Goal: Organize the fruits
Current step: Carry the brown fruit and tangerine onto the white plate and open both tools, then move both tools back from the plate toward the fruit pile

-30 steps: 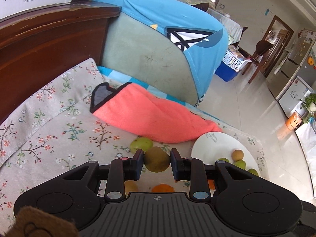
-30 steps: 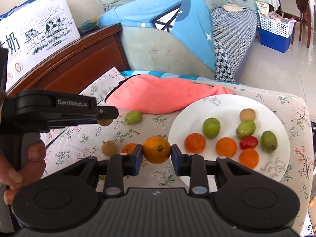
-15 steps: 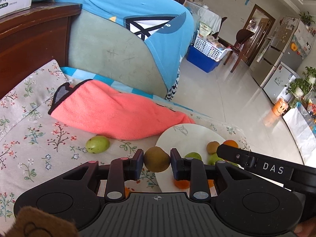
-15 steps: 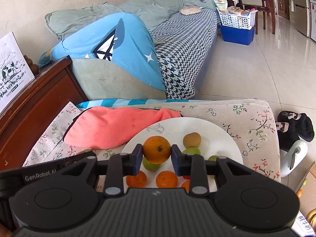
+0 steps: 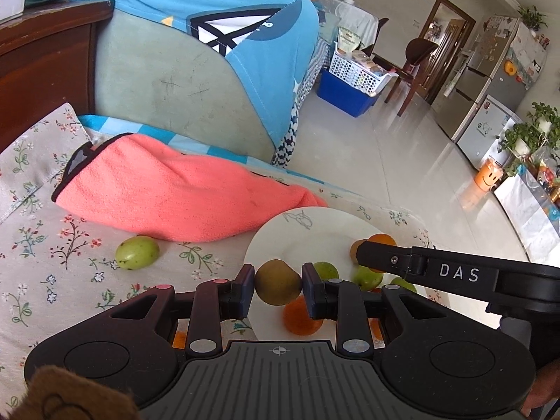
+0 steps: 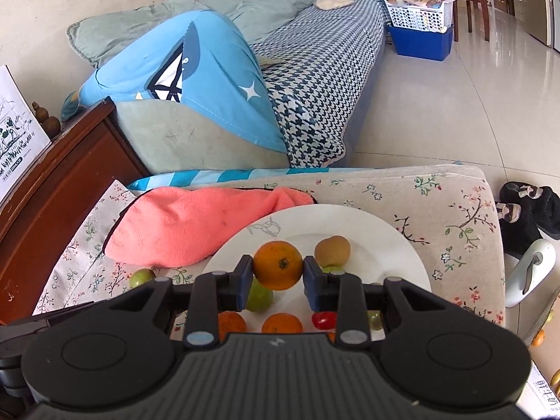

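The left gripper (image 5: 278,288) pinches a round brownish-green fruit (image 5: 277,286) over the near rim of the white round plate (image 5: 280,238); the right gripper (image 6: 278,271) clamps a small orange (image 6: 278,269) above the same plate. The right tool's black arm, lettered "DAS" (image 5: 458,273), crosses in front of the plated fruit. One green fruit (image 5: 137,252) lies on the floral cloth (image 5: 42,245) beside a coral-pink towel (image 5: 175,196).

Both tools (image 5: 278,287) (image 6: 278,270) clamped, angled downward
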`<state>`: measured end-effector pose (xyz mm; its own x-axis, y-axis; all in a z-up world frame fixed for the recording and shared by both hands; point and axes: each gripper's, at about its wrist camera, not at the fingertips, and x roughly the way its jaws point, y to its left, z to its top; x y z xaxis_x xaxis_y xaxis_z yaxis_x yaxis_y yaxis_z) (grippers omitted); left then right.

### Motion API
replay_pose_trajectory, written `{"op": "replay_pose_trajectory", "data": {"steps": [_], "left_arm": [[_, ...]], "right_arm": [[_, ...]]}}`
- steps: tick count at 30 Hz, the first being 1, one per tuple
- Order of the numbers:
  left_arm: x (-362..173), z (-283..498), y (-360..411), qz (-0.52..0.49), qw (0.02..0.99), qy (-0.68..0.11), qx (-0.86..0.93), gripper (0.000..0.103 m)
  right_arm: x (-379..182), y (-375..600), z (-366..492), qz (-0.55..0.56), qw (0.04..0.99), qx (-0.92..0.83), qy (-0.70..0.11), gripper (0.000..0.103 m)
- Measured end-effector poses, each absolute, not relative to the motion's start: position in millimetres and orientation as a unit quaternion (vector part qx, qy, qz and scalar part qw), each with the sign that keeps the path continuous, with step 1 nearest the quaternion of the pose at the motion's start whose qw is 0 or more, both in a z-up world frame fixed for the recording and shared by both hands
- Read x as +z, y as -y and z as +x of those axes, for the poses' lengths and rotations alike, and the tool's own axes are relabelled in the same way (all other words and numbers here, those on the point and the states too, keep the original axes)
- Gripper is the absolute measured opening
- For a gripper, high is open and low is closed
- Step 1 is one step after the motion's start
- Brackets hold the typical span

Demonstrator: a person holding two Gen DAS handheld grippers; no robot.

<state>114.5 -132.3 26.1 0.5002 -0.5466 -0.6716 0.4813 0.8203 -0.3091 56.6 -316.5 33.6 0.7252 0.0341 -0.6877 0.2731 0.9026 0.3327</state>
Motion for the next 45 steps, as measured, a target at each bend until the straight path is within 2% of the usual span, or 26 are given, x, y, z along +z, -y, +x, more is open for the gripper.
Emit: {"op": "replay_pose_trajectory", "data": {"steps": [9,13,20,25,32,45], "left_arm": [[25.2,114.4,140.7,-0.045,0.865,-0.4,-0.301,0.029],[34.4,111.1,136.5,-0.053,0.871,-0.388,-0.295,0.053],[49.8,114.4,118.4,-0.063,0.885,-0.381,-0.261,0.069],[57.6,119.1,103.9,-0.049,0.891,-0.383,-0.24,0.07],[61.4,120.7,77.1,-0.044,0.892,-0.393,-0.219,0.074],[54.5,123.9,42.3,-0.047,0.893,-0.407,-0.186,0.075]], "right_arm": [[24.6,326.8,59.0,0.228,0.896,-0.085,-0.371,0.034],[27.4,327.7,57.7,0.236,0.897,-0.082,-0.363,0.035],[38.5,318.7,57.0,0.236,0.904,-0.06,-0.352,0.036],[43.6,309.0,57.3,0.223,0.909,-0.042,-0.349,0.041],[44.0,295.8,56.4,0.215,0.91,-0.018,-0.354,0.041],[44.2,256.9,60.2,0.167,0.915,0.043,-0.366,0.041]]}}
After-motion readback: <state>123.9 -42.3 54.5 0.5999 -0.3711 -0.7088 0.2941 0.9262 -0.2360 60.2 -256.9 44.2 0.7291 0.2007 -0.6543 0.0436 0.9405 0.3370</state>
